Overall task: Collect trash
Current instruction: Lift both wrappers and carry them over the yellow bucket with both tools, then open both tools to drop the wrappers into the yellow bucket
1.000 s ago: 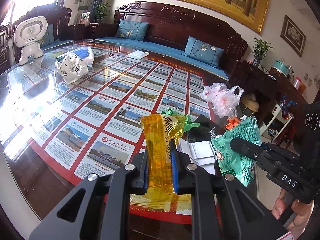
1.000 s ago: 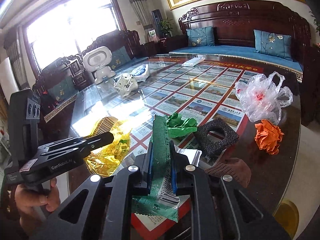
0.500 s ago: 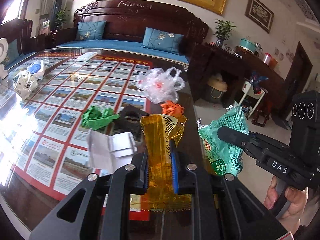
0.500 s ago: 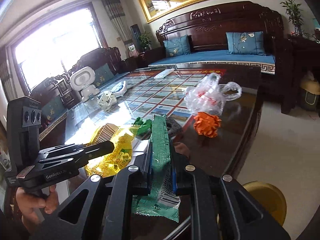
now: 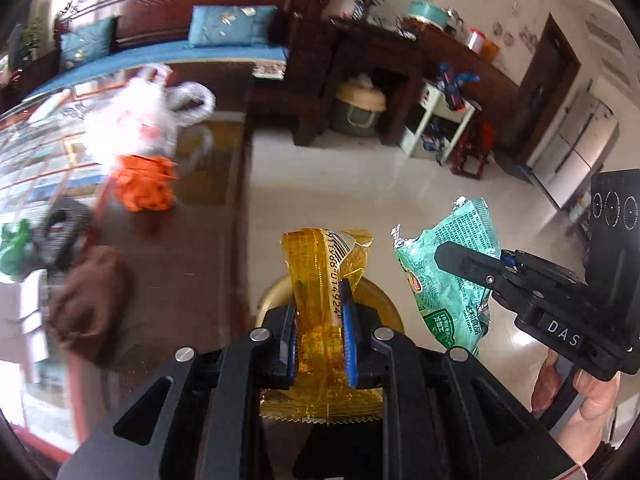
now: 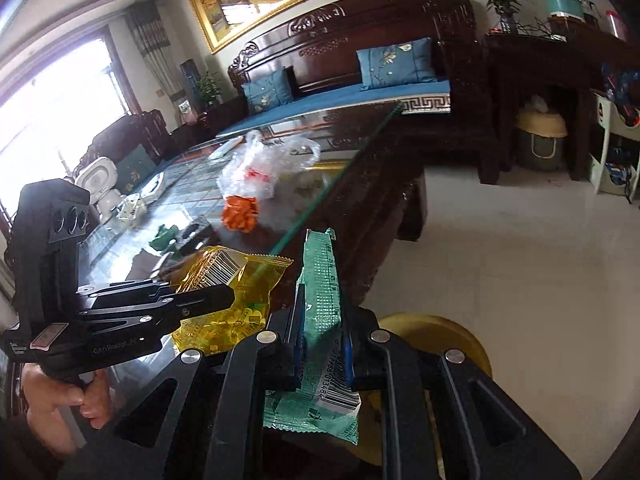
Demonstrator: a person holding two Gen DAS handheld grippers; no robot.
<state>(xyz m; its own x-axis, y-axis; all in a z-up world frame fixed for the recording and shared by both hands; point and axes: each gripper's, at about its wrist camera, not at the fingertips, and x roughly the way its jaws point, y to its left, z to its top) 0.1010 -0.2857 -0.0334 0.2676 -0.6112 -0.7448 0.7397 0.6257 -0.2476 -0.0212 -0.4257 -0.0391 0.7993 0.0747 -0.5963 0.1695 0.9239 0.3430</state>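
Left wrist view: left gripper (image 5: pixel 322 308) pinches yellow wrapper (image 5: pixel 326 276) at 6 o'clock, right gripper (image 6: pixel 322 312) clamps green wrapper (image 6: pixel 320 280) at 4, yellow bin (image 5: pixel 386 300) below both, off table (image 5: pixel 224 184) edge.

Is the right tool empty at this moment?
No. The right tool is shut on a green wrapper standing between its pads.

Daylight pours through the big window (image 6: pixel 52 120), blown out white, glaring off the glass tabletop (image 6: pixel 192 184), while fisheye bending darkens the corners and motion smears the plastic bag (image 5: pixel 136 116).
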